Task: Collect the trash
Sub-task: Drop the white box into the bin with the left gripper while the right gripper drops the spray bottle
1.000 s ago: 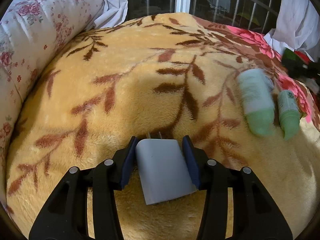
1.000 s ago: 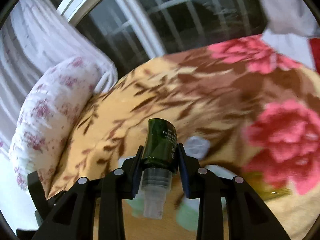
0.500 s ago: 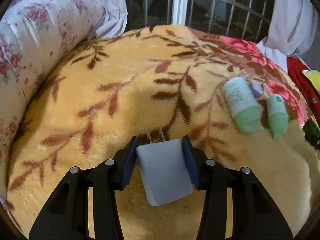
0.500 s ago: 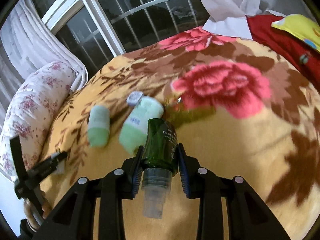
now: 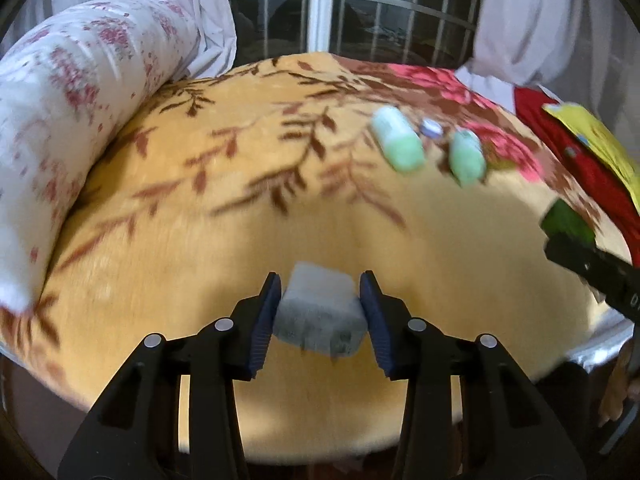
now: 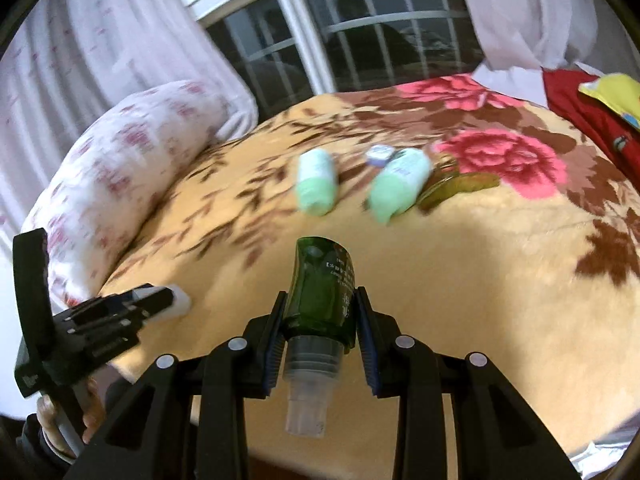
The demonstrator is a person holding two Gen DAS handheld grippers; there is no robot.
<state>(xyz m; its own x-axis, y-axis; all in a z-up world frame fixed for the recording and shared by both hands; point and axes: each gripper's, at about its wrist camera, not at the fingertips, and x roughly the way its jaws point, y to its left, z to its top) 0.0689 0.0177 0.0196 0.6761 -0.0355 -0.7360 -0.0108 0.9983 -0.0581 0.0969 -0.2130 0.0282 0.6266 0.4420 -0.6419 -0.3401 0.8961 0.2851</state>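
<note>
The white plug block [image 5: 320, 312] was a small boxy thing with smooth plastic sides, blurry in the left wrist view, and it sat between the blue ridged pads of the left gripper [image 5: 320, 308]. The jaws were closing and the pads pressed on its two sides, so it was held above the blanket [image 5: 240, 220]. The green spray bottle [image 6: 322, 288] was dark, shiny and see-through, round like a tube, with a clear plastic cap pointing back at the camera. The right gripper [image 6: 320, 312] was clamped on it, one pad on each side, at about 6 o'clock in the right wrist view. In that same view the left gripper [image 6: 120, 316] showed at 8 o'clock with the white block [image 6: 176, 300] in its tip. The blanket was thick and fuzzy, yellow with brown leaves and big pink flowers. On it, toward 12 o'clock from the green bottle, lay two pale green tubes [image 6: 316, 186] [image 6: 400, 184] on their sides, near each other but apart. A small round cap [image 6: 380, 155] lay just beside the right one. A long soft pillow [image 6: 120, 184] with little pink flowers lay at 10 o'clock. Behind it all were a window with bars [image 6: 320, 40] and thin white curtains [image 6: 100, 60].
</note>
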